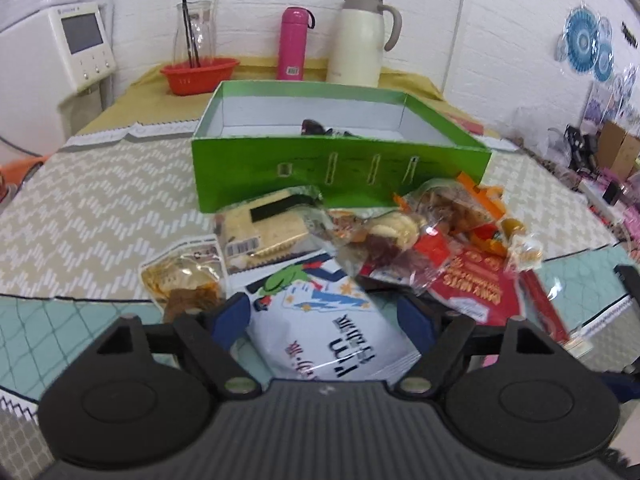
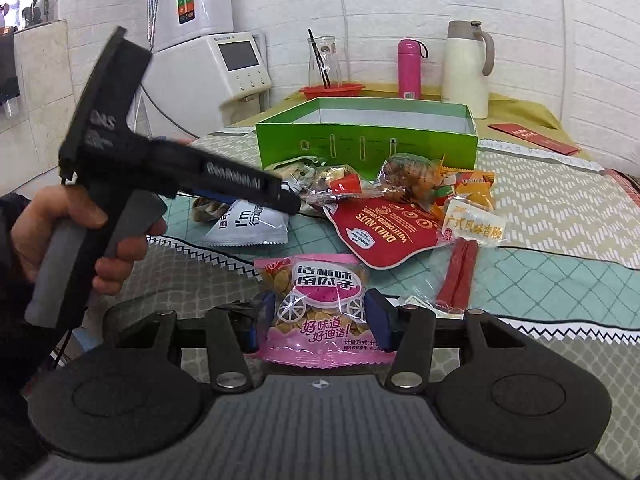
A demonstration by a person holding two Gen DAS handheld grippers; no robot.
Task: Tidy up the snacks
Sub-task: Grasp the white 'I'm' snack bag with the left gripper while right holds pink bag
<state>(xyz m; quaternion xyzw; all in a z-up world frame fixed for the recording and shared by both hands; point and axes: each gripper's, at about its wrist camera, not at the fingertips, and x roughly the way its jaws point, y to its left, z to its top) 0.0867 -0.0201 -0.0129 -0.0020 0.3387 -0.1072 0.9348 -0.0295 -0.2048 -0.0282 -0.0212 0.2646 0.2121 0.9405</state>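
My left gripper (image 1: 326, 316) stands open around a white snack bag (image 1: 324, 332) that lies on the table, its blue pads (image 1: 234, 314) beside the bag's edges. In the right wrist view a hand holds this left gripper (image 2: 290, 202) over the same white bag (image 2: 248, 228). My right gripper (image 2: 320, 316) is shut on a pink bag of pumpkin seeds (image 2: 316, 304), pads against both sides. Behind them stands an open green box (image 1: 340, 168) (image 2: 360, 136) with a dark item (image 1: 316, 126) inside. A pile of snacks lies in front of it, including a red nuts pouch (image 2: 384, 232) and a cracker pack (image 1: 264, 232).
At the back of the table stand a red basket (image 1: 200, 74) with a glass carafe, a pink bottle (image 1: 294, 44) and a cream thermos jug (image 1: 360, 40). A white appliance (image 2: 236, 64) sits at the left. Packed red sausage sticks (image 2: 456, 276) lie right of the pink bag.
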